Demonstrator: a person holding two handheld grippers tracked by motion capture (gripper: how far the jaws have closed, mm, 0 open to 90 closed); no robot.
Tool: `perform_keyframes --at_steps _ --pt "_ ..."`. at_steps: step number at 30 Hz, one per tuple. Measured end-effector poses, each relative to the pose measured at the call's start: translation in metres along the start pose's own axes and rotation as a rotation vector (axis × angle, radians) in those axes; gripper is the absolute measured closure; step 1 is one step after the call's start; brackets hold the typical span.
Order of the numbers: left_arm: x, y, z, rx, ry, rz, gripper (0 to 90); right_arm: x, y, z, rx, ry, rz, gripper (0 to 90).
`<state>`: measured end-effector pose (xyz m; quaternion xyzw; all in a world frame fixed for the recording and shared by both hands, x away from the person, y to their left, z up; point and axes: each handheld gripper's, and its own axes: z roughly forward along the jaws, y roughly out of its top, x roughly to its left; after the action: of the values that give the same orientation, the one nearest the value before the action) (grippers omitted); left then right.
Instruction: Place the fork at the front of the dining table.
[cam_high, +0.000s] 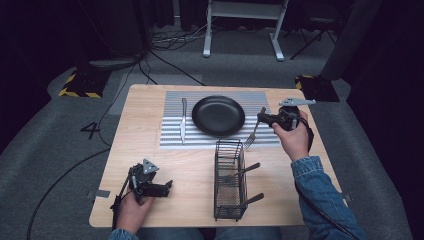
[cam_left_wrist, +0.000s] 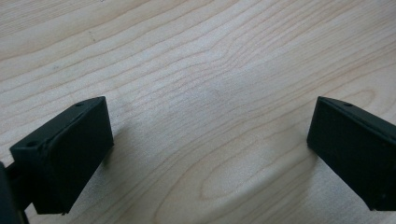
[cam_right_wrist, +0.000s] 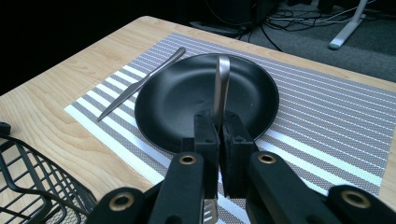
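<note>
While the left gripper (cam_high: 167, 185) rests on the table (cam_high: 150, 150) with jaws apart, the right gripper (cam_right_wrist: 219, 135) clamps the fork (cam_high: 254, 132) beside the black plate (cam_high: 218, 116), over the striped placemat (cam_high: 172, 140).

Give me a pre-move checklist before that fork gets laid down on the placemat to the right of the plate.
1. Grip on the fork: right gripper jaws shut on its handle, ok.
2. Fork orientation: hangs tines down toward the striped placemat, ok.
3. Landing spot right of the black plate: bare mat there, ok.
4. Clearance from the wire basket: tines hang close to its far rim; whether they touch, cannot tell.
5. Knife: lies on the mat left of the plate, out of the way, ok.
6. Left gripper: jaws open above bare table, away from the setting, ok.
</note>
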<state>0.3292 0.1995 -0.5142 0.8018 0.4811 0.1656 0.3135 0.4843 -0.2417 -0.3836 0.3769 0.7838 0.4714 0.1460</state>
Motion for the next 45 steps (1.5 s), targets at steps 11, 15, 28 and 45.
perform_keyframes --at_steps 11,15,28,45 --pt "0.000 0.000 0.000 0.000 0.000 0.000 0.4 -0.004 -0.003 0.009 0.006 0.002 0.026 87.0" --pt "0.000 0.000 0.000 0.000 0.000 0.000 0.4 -0.005 -0.004 0.013 0.010 -0.002 0.031 87.0" --pt "0.000 0.000 0.000 0.000 0.000 0.000 0.4 -0.019 -0.007 0.014 0.013 -0.039 0.047 79.5" --pt "0.000 0.000 0.000 -0.003 0.003 -0.001 0.3 -0.046 -0.026 0.006 0.006 -0.119 0.091 65.9"
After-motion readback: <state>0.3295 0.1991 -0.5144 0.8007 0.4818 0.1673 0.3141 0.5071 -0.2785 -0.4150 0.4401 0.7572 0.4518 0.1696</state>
